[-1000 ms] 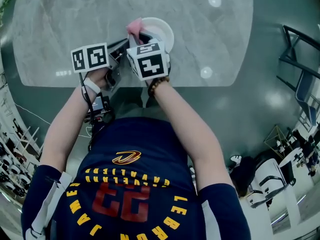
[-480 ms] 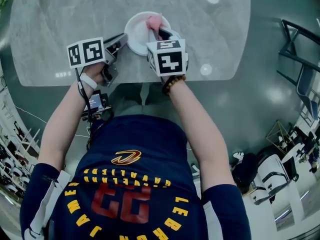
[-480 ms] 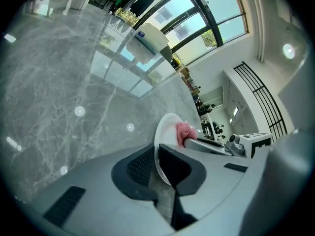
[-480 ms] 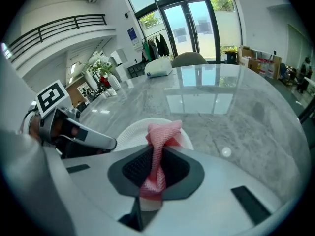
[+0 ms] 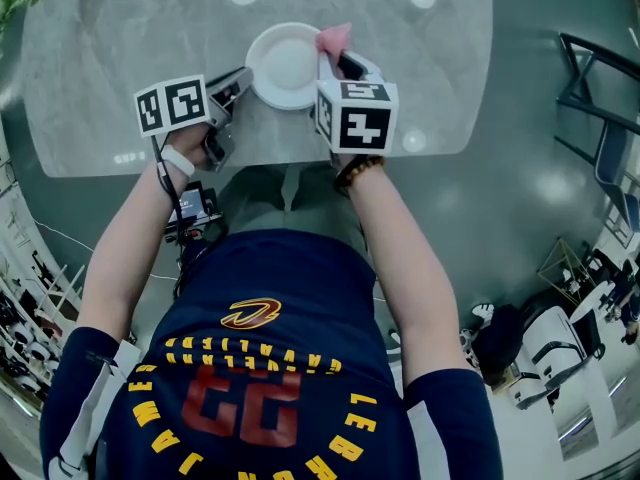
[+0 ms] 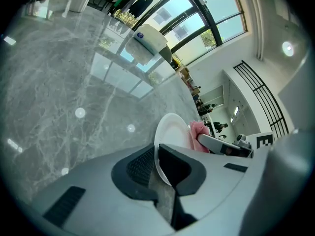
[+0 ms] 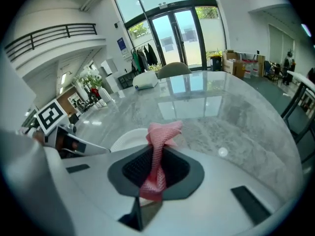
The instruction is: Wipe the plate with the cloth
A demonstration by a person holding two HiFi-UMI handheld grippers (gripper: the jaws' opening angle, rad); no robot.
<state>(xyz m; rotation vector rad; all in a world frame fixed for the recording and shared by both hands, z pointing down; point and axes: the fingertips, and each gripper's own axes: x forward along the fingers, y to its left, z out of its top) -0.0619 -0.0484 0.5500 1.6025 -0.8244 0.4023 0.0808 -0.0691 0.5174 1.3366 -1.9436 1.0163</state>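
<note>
Now left gripper (image 6: 156,167): jaws clamped on the plate (image 6: 172,134) rim
right gripper (image 7: 156,168): jaws pinched on the cloth (image 7: 160,144), bunched beyond their tips

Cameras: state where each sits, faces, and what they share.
Head view: on the person's head, steeply down at the grey marble table; arms show.
Left gripper view: on left gripper, along jaws shut on the round white plate.
Right gripper view: on right gripper, along jaws shut on the pink mesh cloth.
All share plate, cloth.
</note>
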